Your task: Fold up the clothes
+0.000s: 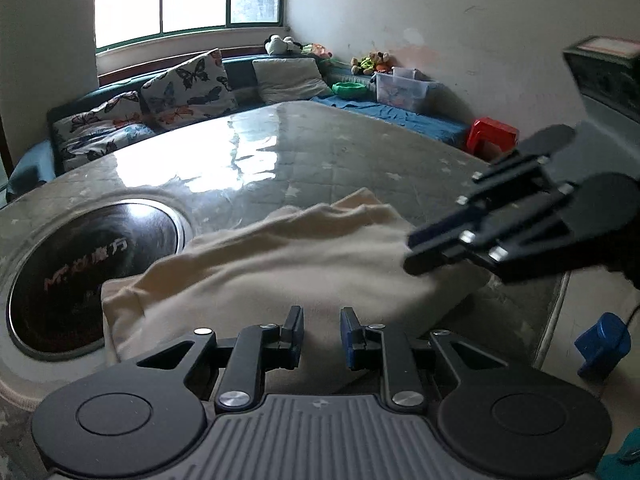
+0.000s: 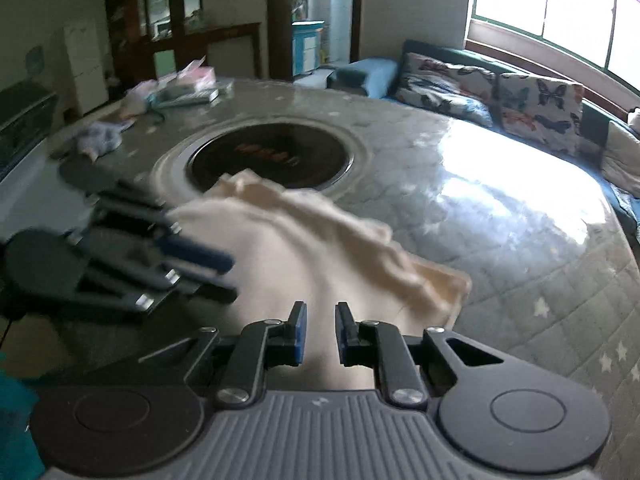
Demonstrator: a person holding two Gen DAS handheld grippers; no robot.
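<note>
Plainly, the left tool (image 1: 321, 336) has its fingers a narrow gap apart, pinching nothing, poised over the near edge of the cream garment (image 1: 280, 264). Alongside, the right tool (image 2: 321, 332) shows the same slim empty gap above that cloth. Both hover close together. Rumpled and partly folded, the garment lies on the quilted desk (image 2: 500, 240), beside its round dark inset plate (image 2: 272, 156).

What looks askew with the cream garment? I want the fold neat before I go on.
The cream garment lies bunched, not flat: its far edge is rumpled into a ridge, and one corner laps over the dark round inset in the table. Neither the left gripper nor the right gripper grips it.
</note>
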